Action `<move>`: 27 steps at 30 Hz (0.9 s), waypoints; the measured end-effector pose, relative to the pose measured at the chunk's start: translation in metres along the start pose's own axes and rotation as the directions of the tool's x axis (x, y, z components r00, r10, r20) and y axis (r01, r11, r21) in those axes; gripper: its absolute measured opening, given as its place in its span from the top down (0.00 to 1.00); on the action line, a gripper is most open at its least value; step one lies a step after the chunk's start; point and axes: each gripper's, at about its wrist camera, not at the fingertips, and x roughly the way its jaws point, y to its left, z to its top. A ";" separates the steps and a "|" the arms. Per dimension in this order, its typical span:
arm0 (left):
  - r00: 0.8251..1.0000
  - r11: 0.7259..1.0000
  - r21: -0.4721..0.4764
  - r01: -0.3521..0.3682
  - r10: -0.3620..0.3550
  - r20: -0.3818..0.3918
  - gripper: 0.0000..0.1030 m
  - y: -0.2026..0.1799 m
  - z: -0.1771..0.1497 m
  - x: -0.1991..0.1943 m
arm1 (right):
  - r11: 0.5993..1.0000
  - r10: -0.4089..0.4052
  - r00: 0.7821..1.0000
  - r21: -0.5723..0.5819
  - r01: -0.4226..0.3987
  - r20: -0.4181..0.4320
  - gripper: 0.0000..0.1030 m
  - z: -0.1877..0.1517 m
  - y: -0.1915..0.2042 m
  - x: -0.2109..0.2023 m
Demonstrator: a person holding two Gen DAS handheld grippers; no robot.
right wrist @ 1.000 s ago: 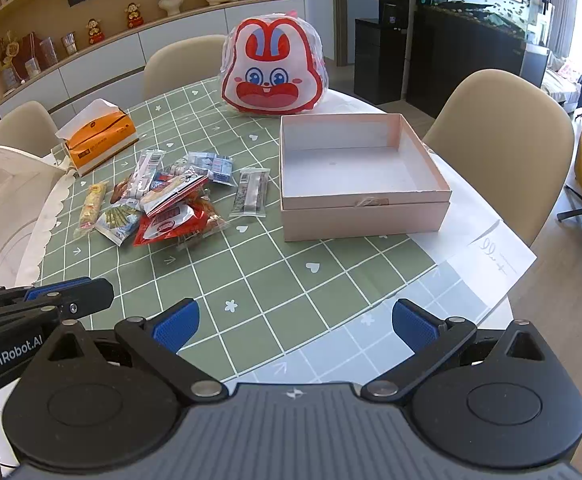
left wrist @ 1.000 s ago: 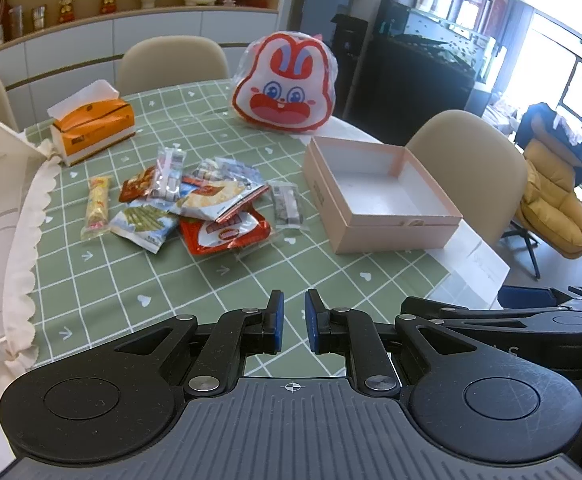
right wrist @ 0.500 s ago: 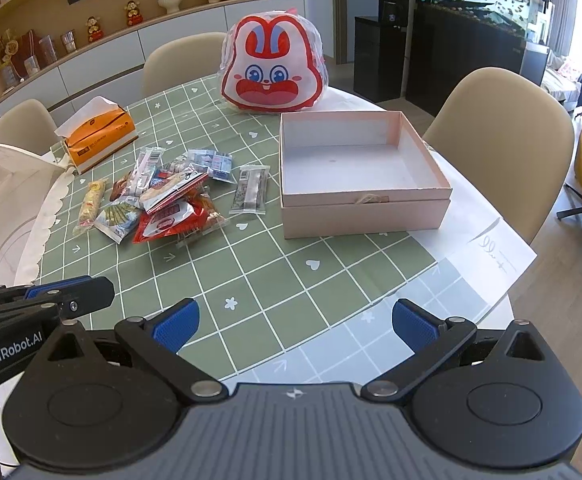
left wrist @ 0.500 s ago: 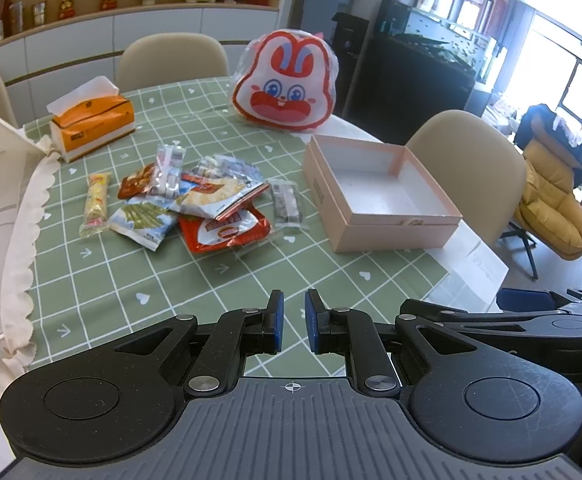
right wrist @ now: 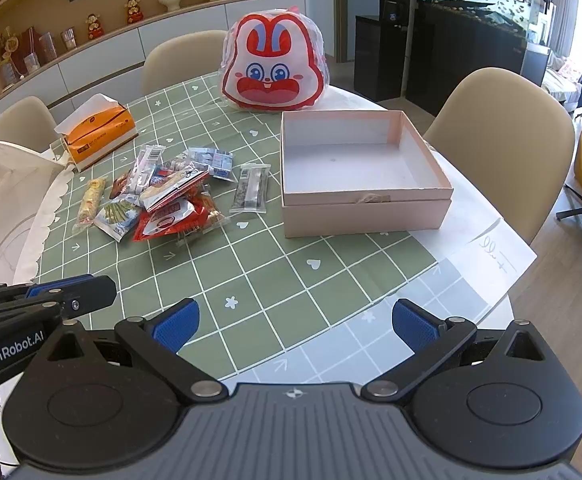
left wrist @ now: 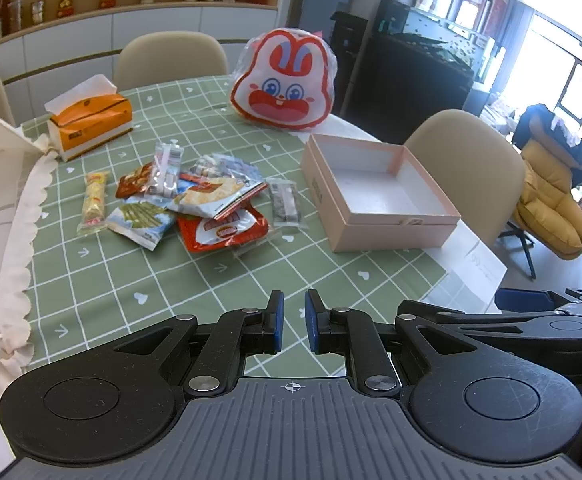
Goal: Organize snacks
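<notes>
Hovering both sets of tongs over the near edge of the green checked tabletop, nothing in either one. My left tongs are pinched nearly together with just a sliver between the blue pads, while my right tongs are spread wide. The pile of mixed plastic-wrapped snack packets sits well ahead of the left tongs, out in the middle of the tabletop. The open pale pink cardboard box is just right of the pile, ahead of the right tongs. One grey snack bar lies between pile and box.
</notes>
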 end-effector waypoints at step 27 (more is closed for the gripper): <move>1.000 1.000 -0.002 0.023 -0.023 -0.019 0.85 0.003 0.003 0.001 | 1.000 -0.016 1.000 0.005 0.016 0.013 0.00 0.007 -0.002 -0.002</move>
